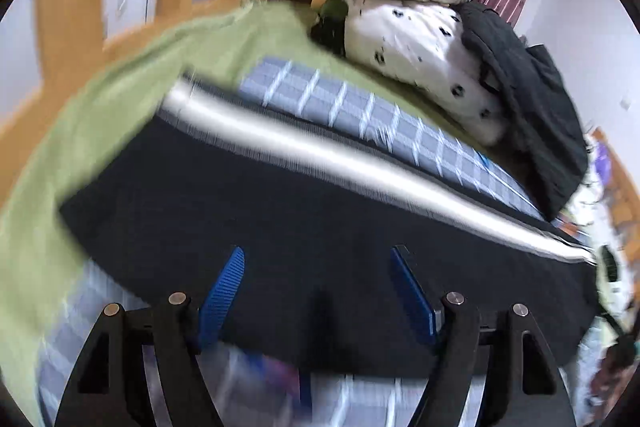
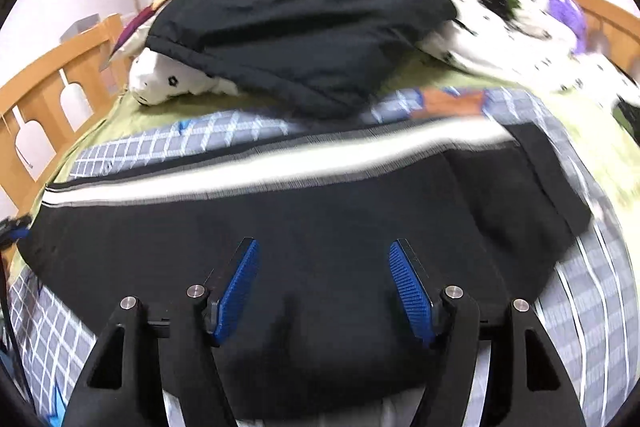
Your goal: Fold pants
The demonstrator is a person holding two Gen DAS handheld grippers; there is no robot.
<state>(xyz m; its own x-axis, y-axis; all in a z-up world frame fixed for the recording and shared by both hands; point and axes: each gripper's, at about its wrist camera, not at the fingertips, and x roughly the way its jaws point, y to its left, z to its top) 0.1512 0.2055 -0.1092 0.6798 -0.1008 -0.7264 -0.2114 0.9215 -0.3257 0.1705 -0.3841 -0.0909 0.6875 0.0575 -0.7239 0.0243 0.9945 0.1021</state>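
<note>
Through my left wrist camera, my left gripper stands with its blue pads apart and nothing pinched, hovering over the pants. They lie flat on the checked sheet of the bed, white side stripe on the far edge. The picture is smeared.

Through my right wrist camera, my right gripper is likewise spread wide over the pants, pads clear of the cloth. A jacket is heaped well behind.

I judge one fold is laid and let go. Next I need a fresh pinch on one end of the pants to carry it over the other.
</note>
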